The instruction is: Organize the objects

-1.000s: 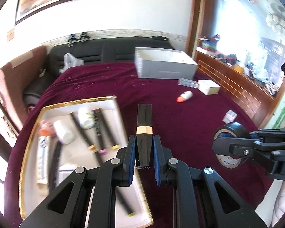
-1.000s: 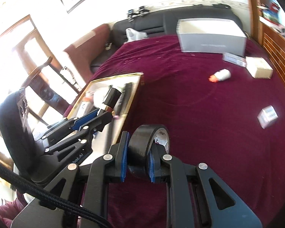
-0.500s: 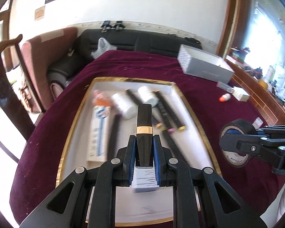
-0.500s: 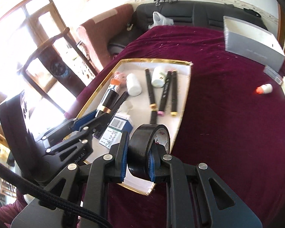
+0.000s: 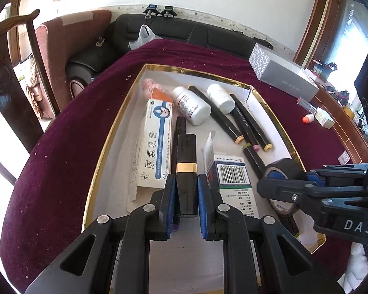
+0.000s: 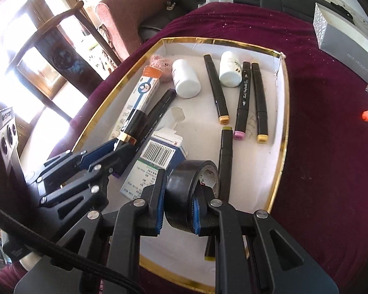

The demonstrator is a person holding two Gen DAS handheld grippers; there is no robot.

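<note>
Velvety maroon worktop (image 5: 61, 171) with gold-rimmed tray (image 5: 110, 132): left claw (image 5: 186, 193) clamps glossy black tube (image 5: 186, 171), right claw (image 6: 177, 210) clamps black tape roll (image 6: 184, 191).

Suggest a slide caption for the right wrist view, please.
Right gripper carries black tape roll above gold-rimmed tray.

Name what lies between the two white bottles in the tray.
A black marker lies between the left white bottle and the right white bottle; the right wrist view shows it best.
</note>
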